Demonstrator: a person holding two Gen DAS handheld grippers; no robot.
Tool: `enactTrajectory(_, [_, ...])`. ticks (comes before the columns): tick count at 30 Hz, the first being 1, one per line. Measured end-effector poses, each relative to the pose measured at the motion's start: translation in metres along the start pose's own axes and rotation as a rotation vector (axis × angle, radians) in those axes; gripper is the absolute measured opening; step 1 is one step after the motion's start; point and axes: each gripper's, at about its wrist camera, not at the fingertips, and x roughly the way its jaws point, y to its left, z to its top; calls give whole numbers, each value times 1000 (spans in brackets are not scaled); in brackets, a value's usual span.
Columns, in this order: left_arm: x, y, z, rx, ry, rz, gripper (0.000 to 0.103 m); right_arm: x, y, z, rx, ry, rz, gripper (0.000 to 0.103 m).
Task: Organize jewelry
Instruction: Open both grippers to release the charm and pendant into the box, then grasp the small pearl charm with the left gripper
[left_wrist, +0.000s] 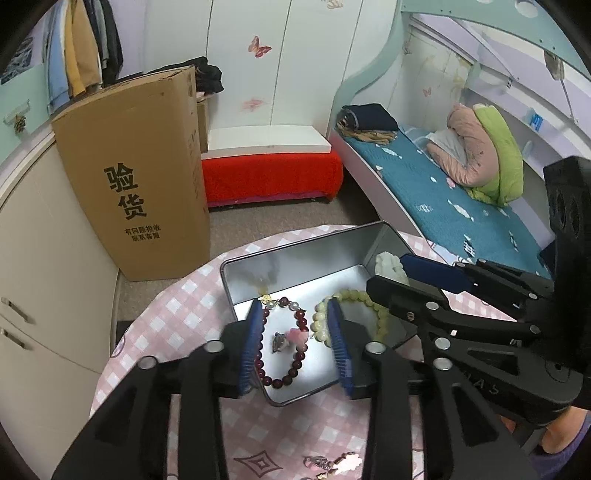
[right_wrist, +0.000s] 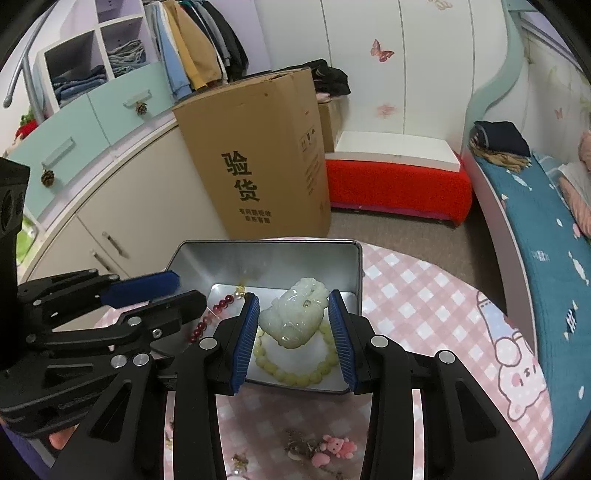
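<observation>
Right wrist view shows the metal tin (right_wrist: 280, 258) on the tabletop (right_wrist: 424, 306), crowded. Right gripper (right_wrist: 293, 328) stands wide open around the jade pendant (right_wrist: 295, 314), which lies on the pale bead bracelet (right_wrist: 295, 373); closing may snag beads. Left gripper (left_wrist: 297, 343), open and empty, straddles the garnet bracelet (left_wrist: 291, 343); the grippers could collide.

the cardboard box (left_wrist: 147, 177) reads "验货" in bold black, with smaller lines beneath.
</observation>
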Motion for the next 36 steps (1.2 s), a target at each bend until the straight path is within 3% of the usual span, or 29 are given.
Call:
enactTrajectory(10, [-12, -3, -1, -1, -20, 6, 36, 0, 4, 0, -5, 7, -6, 39])
enactTrajectory(14, [-20, -3, -4, -5, -37, 8, 45, -4, 6, -1, 0, -9, -12, 40])
enactTrajectory(20, [-37, -4, -9, -7, -59, 5, 45, -26, 6, -3, 0, -45, -22, 46])
enactTrajectory(23, [-49, -4, -14, -11, -82, 8, 52, -43, 6, -7, -2, -66, -28, 47])
enactTrajectory(30, [-65, -5, -49, -13, -79, 15, 53, -80, -2, -34, -1, -88, -59, 53])
enactTrajectory(36, [-51, -6, -96, -20, -3, 2, 53, -94, -13, -76, 21, -60, -70, 53])
